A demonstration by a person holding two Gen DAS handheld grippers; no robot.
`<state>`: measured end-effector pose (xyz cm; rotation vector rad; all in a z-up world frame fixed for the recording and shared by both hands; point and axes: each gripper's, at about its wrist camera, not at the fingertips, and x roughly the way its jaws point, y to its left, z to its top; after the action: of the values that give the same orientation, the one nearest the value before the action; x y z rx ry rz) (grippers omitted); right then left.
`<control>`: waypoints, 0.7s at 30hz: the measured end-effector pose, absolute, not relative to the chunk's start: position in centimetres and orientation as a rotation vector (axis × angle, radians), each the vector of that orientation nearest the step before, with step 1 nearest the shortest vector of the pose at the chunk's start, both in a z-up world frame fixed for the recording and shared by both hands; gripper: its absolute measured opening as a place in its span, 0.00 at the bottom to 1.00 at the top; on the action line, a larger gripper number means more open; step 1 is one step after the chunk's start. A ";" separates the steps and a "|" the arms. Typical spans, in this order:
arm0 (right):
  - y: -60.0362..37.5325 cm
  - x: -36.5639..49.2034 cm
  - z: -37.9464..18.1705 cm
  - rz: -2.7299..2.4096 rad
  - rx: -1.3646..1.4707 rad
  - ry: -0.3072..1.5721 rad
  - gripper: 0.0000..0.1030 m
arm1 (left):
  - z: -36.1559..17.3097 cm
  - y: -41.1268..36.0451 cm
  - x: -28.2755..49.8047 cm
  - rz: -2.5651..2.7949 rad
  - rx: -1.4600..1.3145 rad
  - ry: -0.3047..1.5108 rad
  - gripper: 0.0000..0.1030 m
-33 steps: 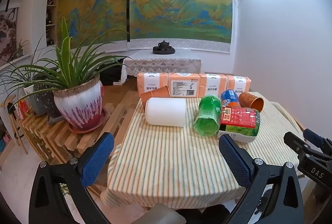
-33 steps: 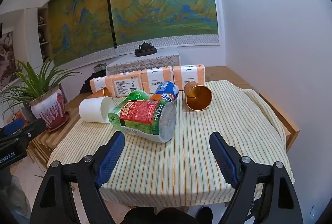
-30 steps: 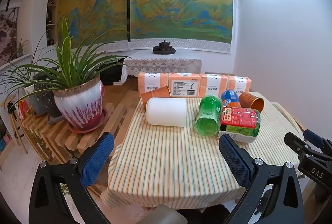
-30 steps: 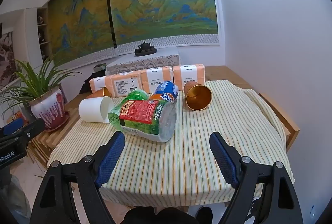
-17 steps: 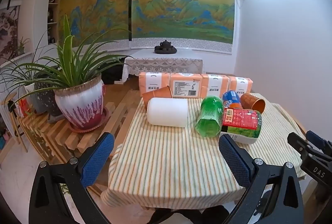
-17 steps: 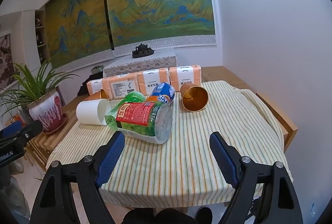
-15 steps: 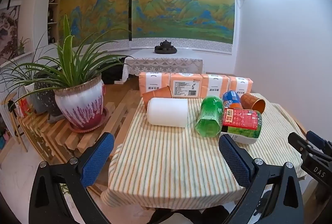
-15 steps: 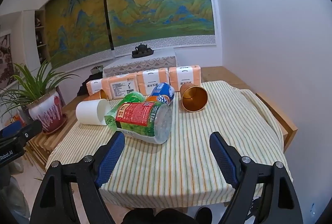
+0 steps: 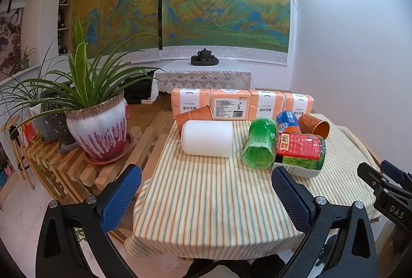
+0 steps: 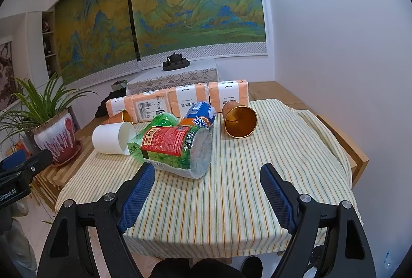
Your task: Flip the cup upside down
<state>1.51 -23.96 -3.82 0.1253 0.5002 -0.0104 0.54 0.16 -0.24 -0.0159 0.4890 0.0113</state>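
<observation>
A white cup point(image 9: 206, 137) lies on its side on the striped tablecloth; it also shows in the right wrist view point(image 10: 113, 137), mouth facing right. A copper cup point(image 10: 239, 119) lies on its side with its gold inside facing me; it also shows in the left wrist view point(image 9: 314, 126). An orange paper cup point(image 9: 194, 116) lies behind the white one. My left gripper point(image 9: 206, 197) is open and empty over the table's near edge. My right gripper point(image 10: 208, 191) is open and empty, short of the copper cup.
A big red-labelled bottle point(image 10: 177, 149), a green bottle point(image 9: 258, 145) and a blue-orange can point(image 10: 199, 115) lie mid-table. Orange tissue packs point(image 9: 242, 105) line the back edge. A potted plant point(image 9: 99, 128) stands on a slatted bench at left. A wall is close on the right.
Both grippers have drifted slightly; the scene shifted a little in each view. Nothing on the table has moved, and both grippers stay open.
</observation>
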 end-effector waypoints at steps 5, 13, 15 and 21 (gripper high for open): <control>-23.9 1.6 -3.9 -0.010 0.126 0.502 0.78 | -0.4 0.3 0.6 0.012 -0.020 0.492 0.99; -23.9 1.6 -4.0 -0.010 0.126 0.500 0.78 | -0.4 0.2 0.5 0.011 -0.019 0.490 0.99; -23.9 1.6 -4.0 -0.012 0.126 0.500 0.78 | -0.4 0.2 0.5 0.011 -0.020 0.490 0.99; -23.9 1.6 -4.0 -0.011 0.127 0.501 0.78 | -0.4 0.2 0.5 0.010 -0.019 0.490 0.99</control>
<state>1.58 -23.93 -4.00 0.1270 0.5013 -0.0107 0.53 0.21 -0.38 -0.0186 0.4901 0.0102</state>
